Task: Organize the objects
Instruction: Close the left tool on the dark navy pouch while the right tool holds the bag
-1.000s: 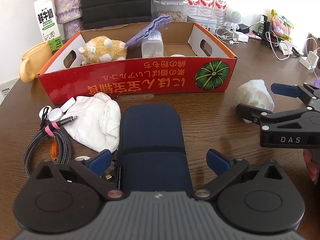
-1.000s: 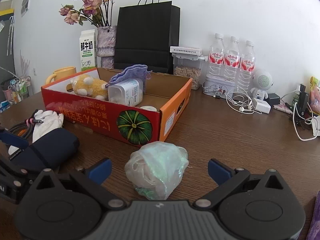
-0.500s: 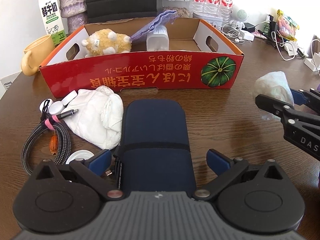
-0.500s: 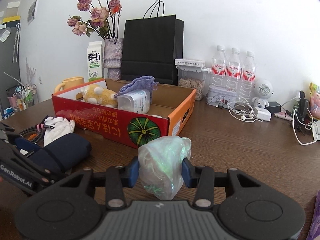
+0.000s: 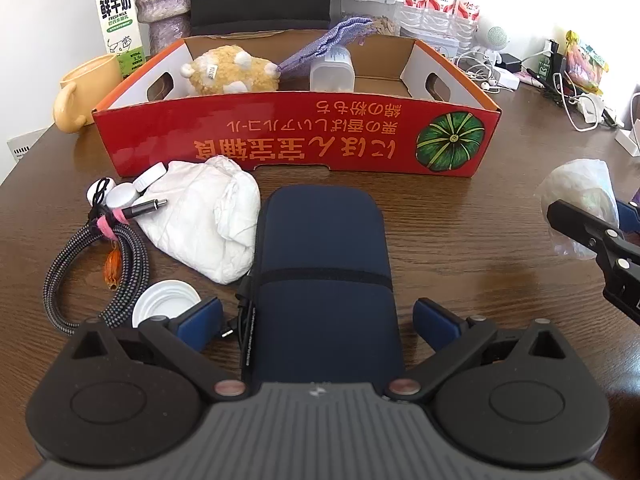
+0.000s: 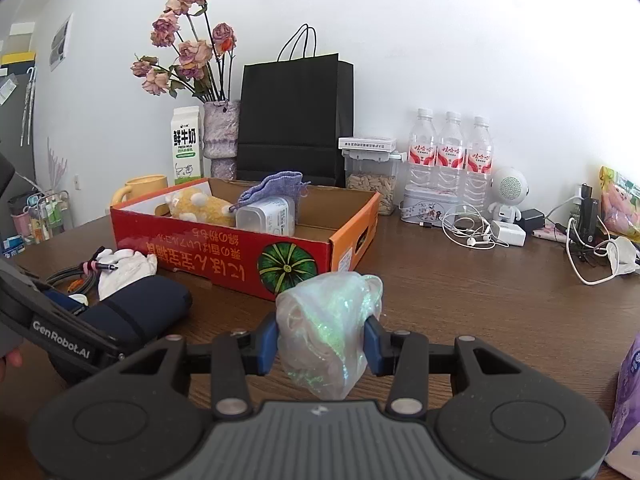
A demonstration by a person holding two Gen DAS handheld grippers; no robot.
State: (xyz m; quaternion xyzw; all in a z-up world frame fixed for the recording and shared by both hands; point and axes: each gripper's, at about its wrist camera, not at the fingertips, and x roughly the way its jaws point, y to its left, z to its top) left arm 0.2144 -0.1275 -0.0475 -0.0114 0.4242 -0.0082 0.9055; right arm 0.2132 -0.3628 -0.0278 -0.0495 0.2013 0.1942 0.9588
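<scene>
The right gripper has its fingers clenched on the crumpled plastic bag, which sits between the blue pads, apparently just clear of the bench. The red cardboard box lies ahead and to the left of that bag, its pumpkin corner nearest, so the right hand is the closer one. The left gripper stands released, straddling the navy pouch, whose long axis points straight at the box's front wall.

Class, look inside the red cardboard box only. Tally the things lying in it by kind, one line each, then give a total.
Plush toy: 1
Purple knitted pouch: 1
Clear plastic container: 1
Total in the box: 3
</scene>
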